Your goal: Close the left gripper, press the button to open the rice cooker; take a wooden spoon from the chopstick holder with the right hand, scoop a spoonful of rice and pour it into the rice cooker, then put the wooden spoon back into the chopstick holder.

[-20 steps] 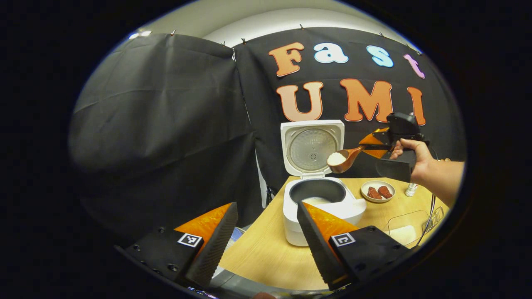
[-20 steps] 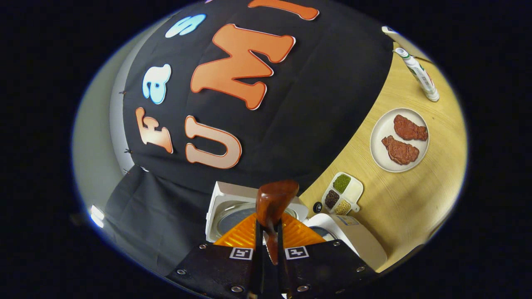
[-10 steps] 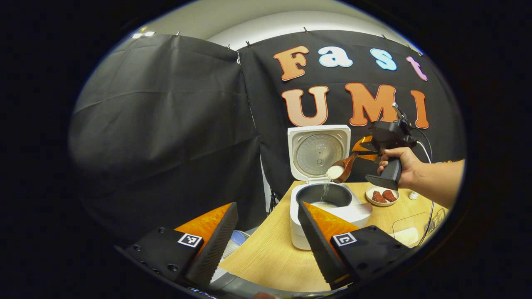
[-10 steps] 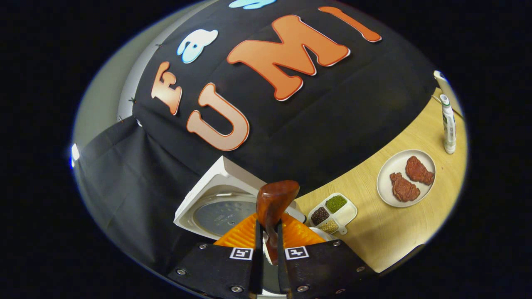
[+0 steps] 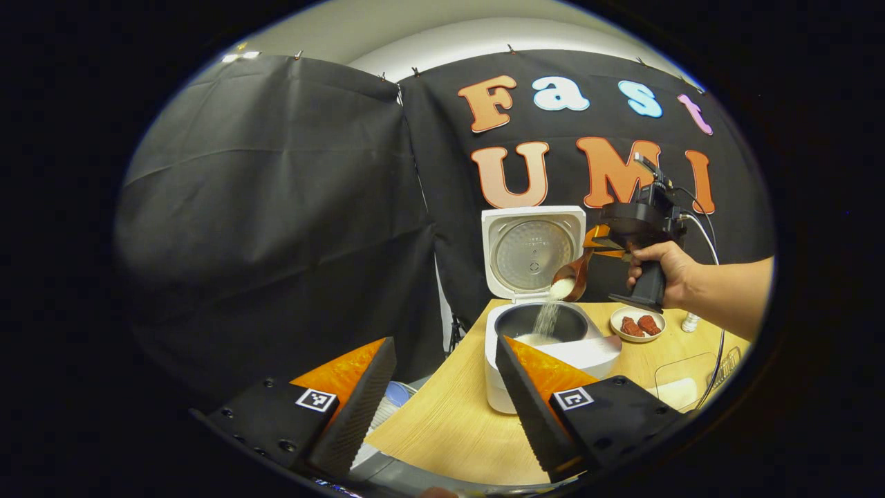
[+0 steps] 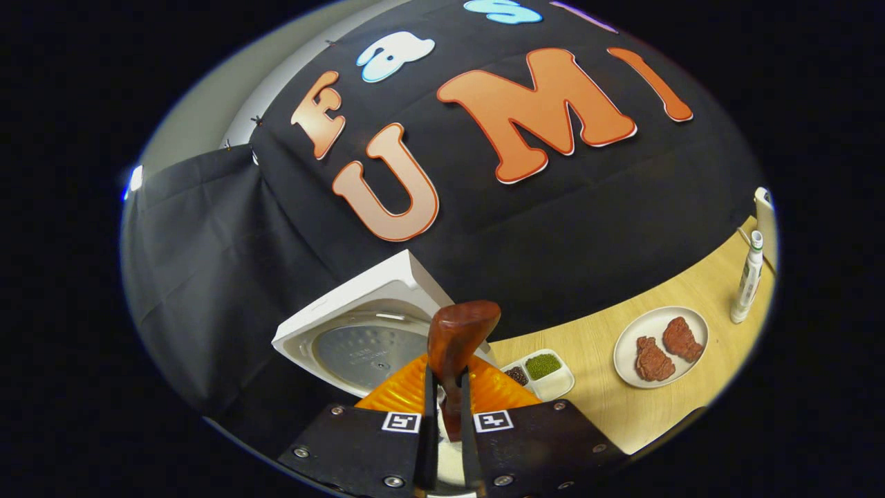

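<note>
One spoonful of white rice (image 5: 550,315) streams down into a white rice cooker (image 5: 553,346) standing open on the pale wooden surface (image 5: 442,429), its square lid (image 5: 532,250) raised upright at 12 o'clock behind the dark inner pot (image 5: 539,321). In the left gripper view, a hand (image 5: 660,270) holds the right gripper (image 5: 596,243) above the pot's 2 o'clock side; its fingers are clamped narrowly on the handle of a reddish-brown wooden spoon (image 5: 571,278), whose long axis slopes down from the fingers toward the pot, bowl lowest and tipped. In the right gripper view, the spoon (image 6: 456,346) runs straight ahead between the two close-set fingers, its bowl's back turned to the camera. The left gripper (image 5: 442,394) hangs well back at the surface's near edge, fingers wide apart and holding nothing. A round white plate with two brown meat pieces (image 6: 660,346) lies at the cooker's 3 o'clock, a small divided dish of beans (image 6: 539,370) beside it. Returning the spoon to the chopstick holder appears to be the remaining step, and falls to the right gripper already gripping it.
</note>
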A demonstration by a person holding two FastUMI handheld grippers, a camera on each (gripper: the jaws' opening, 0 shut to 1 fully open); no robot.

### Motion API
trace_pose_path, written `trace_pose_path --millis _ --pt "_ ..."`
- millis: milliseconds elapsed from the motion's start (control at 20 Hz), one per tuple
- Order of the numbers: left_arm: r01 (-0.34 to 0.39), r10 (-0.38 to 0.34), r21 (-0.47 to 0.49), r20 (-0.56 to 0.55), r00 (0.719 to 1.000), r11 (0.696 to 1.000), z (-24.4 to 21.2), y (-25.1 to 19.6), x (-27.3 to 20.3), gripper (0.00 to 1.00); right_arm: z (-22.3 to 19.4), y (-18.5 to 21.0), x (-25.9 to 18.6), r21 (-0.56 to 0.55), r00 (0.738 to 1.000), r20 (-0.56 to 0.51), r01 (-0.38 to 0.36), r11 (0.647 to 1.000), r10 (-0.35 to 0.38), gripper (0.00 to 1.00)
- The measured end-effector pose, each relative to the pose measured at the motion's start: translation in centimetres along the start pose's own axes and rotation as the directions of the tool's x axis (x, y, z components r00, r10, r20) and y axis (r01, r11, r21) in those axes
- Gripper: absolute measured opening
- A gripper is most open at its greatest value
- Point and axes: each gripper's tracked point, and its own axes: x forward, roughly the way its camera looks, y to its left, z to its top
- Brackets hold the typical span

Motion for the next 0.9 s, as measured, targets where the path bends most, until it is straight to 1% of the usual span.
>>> trace_pose_path --millis 250,500,700,900 --pt "0.01 -0.01 0.005 -0.005 1.0 1.0 -0.3 -0.4 -0.1 0.98 0.7 0.9 -0.6 -0.131 0.999 0.028 -0.02 0.991 0.024 0.14" --pt "0.013 -0.013 0.002 -0.014 1.0 1.0 -0.6 -0.6 -0.2 0.98 0.2 2.4 -1.6 -0.256 0.997 0.024 -0.058 0.965 0.067 0.13" --pt "0.012 -0.012 -0.002 -0.022 1.0 1.0 -0.8 -0.6 -0.3 0.98 -0.7 3.4 -2.0 -0.37 0.995 0.009 -0.089 0.925 0.099 0.13" --pt "0.008 -0.008 -0.002 -0.029 1.0 1.0 -1.2 -0.7 -0.5 0.98 -2.2 5.0 -2.6 -0.488 0.991 -0.008 -0.119 0.865 0.132 0.13"
